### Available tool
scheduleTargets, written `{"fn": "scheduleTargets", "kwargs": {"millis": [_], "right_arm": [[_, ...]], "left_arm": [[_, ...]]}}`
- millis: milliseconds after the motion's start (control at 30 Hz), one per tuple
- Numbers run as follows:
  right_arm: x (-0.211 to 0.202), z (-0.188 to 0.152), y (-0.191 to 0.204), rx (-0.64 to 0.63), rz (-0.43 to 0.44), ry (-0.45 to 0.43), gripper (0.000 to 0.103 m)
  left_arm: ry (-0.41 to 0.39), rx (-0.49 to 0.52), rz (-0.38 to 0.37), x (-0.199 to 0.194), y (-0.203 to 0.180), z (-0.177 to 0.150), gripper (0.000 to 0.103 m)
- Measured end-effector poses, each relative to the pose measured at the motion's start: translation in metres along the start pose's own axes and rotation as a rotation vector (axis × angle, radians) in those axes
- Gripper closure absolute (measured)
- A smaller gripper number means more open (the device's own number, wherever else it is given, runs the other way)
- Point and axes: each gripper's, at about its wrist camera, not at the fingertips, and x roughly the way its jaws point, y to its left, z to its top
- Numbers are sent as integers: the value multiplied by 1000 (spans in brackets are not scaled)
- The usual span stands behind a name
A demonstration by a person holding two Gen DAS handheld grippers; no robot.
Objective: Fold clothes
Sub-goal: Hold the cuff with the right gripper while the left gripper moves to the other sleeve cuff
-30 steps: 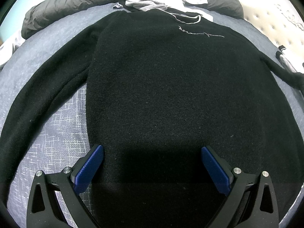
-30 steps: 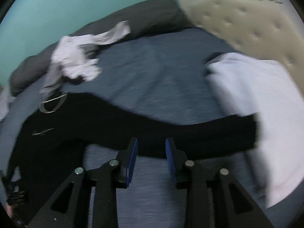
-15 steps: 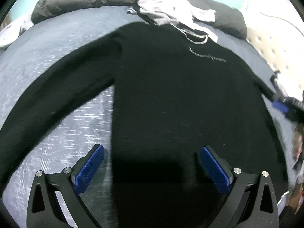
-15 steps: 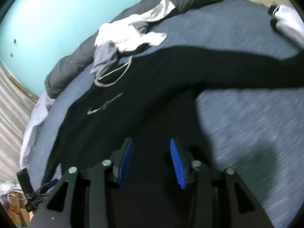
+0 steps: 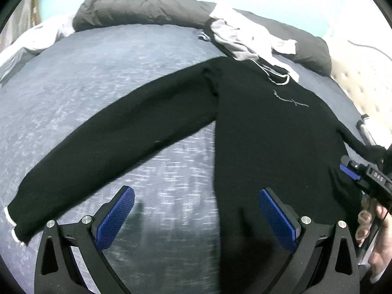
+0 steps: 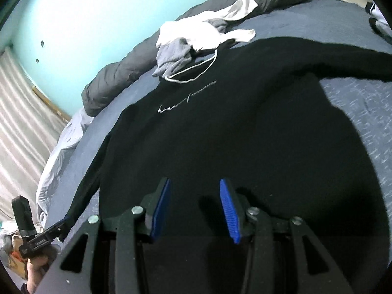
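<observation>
A black hoodie [image 5: 269, 147] with a white drawstring and small chest lettering lies face up, spread flat on a blue-grey bed [image 5: 98, 78]. Its left sleeve [image 5: 110, 152] stretches out toward the lower left. My left gripper [image 5: 196, 192] hangs wide open above the hoodie's left side edge, with nothing between its pads. In the right wrist view the hoodie [image 6: 232, 134] fills the middle, and its right sleeve [image 6: 343, 61] runs off to the right. My right gripper [image 6: 195, 182] is open over the lower body of the hoodie, holding nothing. Each gripper shows at the edge of the other's view: the right gripper [image 5: 352, 171] and the left gripper [image 6: 49, 230].
A pile of white and grey clothes [image 5: 245, 39] lies just past the hood, also seen as the clothes pile [image 6: 196, 36]. Behind it is a rolled dark grey duvet [image 5: 147, 9]. A beige tufted headboard [image 5: 362, 83] stands at the right, and a white garment [image 6: 379, 19] lies far right.
My right gripper swung from the right sleeve to over the hoodie's lower body, and its jaws widened. My left gripper shifted left, bringing the left sleeve fully into view.
</observation>
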Motion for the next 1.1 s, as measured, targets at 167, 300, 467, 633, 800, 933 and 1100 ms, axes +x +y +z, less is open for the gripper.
{"fn": "scheduleTargets", "kwargs": {"millis": [167, 300, 467, 633, 800, 933, 1100], "right_arm": [[1, 2, 2, 21, 38, -28, 60], [-1, 2, 9, 19, 64, -42, 60], [-5, 2, 15, 15, 91, -58, 60], [-7, 1, 13, 33, 102, -65, 60], [-8, 1, 15, 39, 108, -69, 60], [-8, 2, 13, 47, 108, -73, 60], [-8, 2, 8, 70, 106, -74, 60]], "left_arm": [[48, -57, 31, 6, 39, -7, 0], [57, -86, 57, -2, 69, -4, 0], [53, -72, 102, -21, 98, 6, 0], [81, -68, 130, -18, 111, 10, 0], [102, -70, 174, -9, 123, 15, 0], [121, -44, 216, -2, 128, 17, 0], [154, -59, 225, 5, 145, 20, 0]]}}
